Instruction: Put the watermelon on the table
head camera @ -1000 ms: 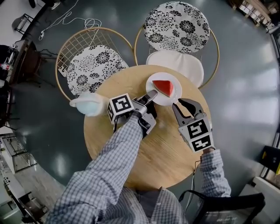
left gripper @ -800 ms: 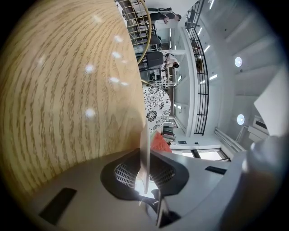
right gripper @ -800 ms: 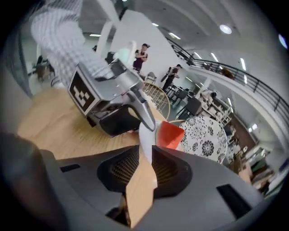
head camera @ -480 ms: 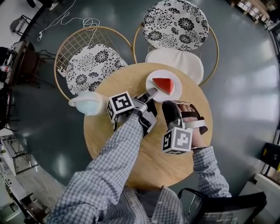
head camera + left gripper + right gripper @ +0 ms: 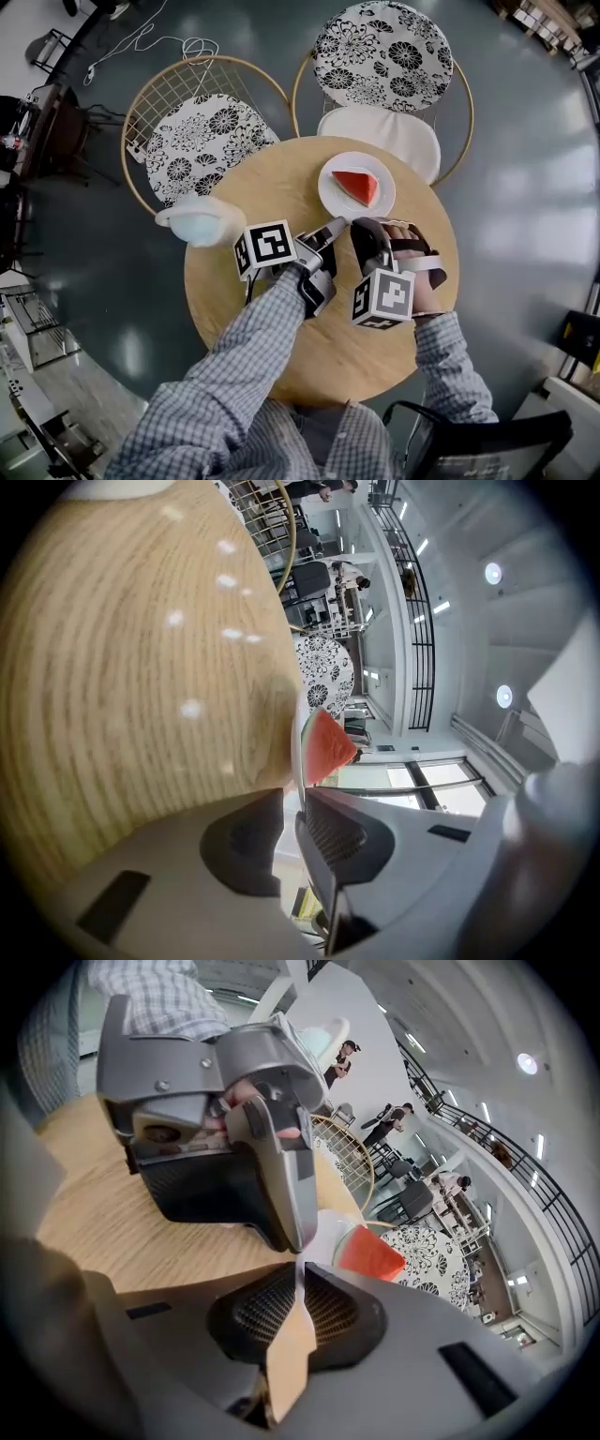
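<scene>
A red wedge of watermelon [image 5: 355, 187] lies on a white plate [image 5: 334, 197] at the far side of the round wooden table [image 5: 281, 178]. My left gripper [image 5: 337, 226] rests low on the table just short of the plate, shut and holding nothing. Its own view looks along the tabletop at the watermelon [image 5: 328, 745] and the plate's rim [image 5: 294, 752]. My right gripper [image 5: 360, 229] lies on its side next to the left one, also shut and holding nothing. From the right gripper view the watermelon [image 5: 371, 1252] shows just past the jaw tips, with the left gripper [image 5: 234, 1119] close alongside.
Two wire chairs with flowered cushions [image 5: 202, 141] [image 5: 380, 52] stand behind the table. A pale blue and white rounded thing [image 5: 194, 225] sits at the table's left edge. A dark chair back [image 5: 487, 439] is at bottom right. Bare wood lies in front of the grippers.
The right gripper was open beside the plate; it has rolled onto its side, shut, and moved left next to the left gripper. The left gripper has drawn back a little from the plate's rim.
</scene>
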Demonstrator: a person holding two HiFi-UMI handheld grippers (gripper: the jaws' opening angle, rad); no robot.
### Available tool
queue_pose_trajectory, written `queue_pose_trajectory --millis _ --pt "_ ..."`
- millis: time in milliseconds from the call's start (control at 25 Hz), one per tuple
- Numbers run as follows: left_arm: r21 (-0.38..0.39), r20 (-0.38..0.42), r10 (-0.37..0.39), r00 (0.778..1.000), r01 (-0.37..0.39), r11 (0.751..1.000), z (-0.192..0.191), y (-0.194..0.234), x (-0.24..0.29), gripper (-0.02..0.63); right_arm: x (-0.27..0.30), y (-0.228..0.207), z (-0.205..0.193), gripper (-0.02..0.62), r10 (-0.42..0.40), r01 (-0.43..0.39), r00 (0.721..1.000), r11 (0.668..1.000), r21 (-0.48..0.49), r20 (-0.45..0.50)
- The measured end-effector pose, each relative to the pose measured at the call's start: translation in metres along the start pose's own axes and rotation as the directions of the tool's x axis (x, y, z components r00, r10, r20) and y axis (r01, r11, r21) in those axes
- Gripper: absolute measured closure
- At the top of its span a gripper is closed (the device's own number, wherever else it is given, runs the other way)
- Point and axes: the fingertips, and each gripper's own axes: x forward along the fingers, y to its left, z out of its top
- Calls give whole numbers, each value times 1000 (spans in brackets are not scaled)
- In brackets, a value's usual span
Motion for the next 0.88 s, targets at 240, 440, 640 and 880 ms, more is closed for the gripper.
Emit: queue_pose_trajectory --millis 240,440,640,880 --pt "-22 25 -7 1000 8 1000 -11 10 -31 549 12 4 2 560 18 -19 1000 999 31 2" --pt "-20 40 -1 999 2 1000 -14 19 -47 549 19 9 2 558 23 -23 1000 998 63 -5" --pt "-4 37 -9 999 9 1000 -17 22 -57 551 24 7 2 558 4 -2 1000 986 164 -12" --pt "61 34 -57 998 55 997 -23 13 -84 557 -1 -4 9 558 -145 125 989 926 357 29"
